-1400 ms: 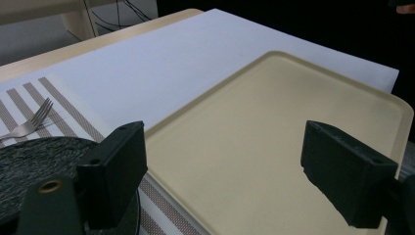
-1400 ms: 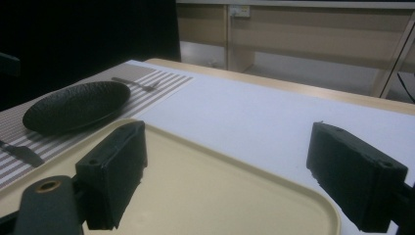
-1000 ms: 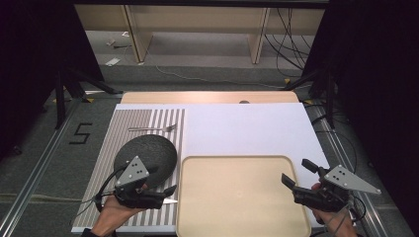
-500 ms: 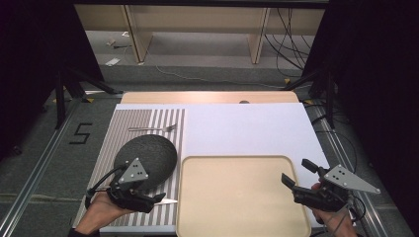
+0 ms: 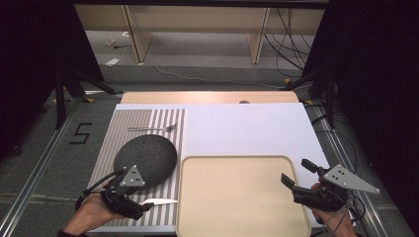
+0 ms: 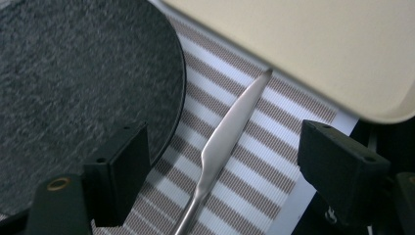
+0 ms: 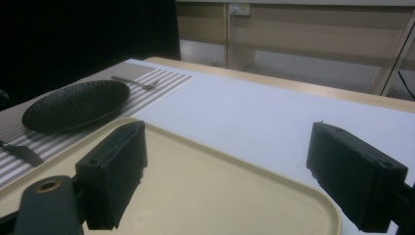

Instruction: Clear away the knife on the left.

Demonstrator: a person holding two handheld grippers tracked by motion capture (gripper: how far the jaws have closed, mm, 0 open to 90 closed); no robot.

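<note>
Silver knife (image 6: 222,142) between wide-open left hand-held gripper (image 6: 222,181) jaws

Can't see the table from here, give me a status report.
Left gripper open, straddling the knife, not gripping. Right gripper open over the tray. Plate close beside knife.

Silver metal knife (image 6: 222,142) handle cut off at the left gripper view's 6 o'clock edge; round dark stone plate (image 6: 73,88) cropped at 9 o'clock; beige plastic tray (image 6: 313,44) cropped at 1 o'clock.
</note>
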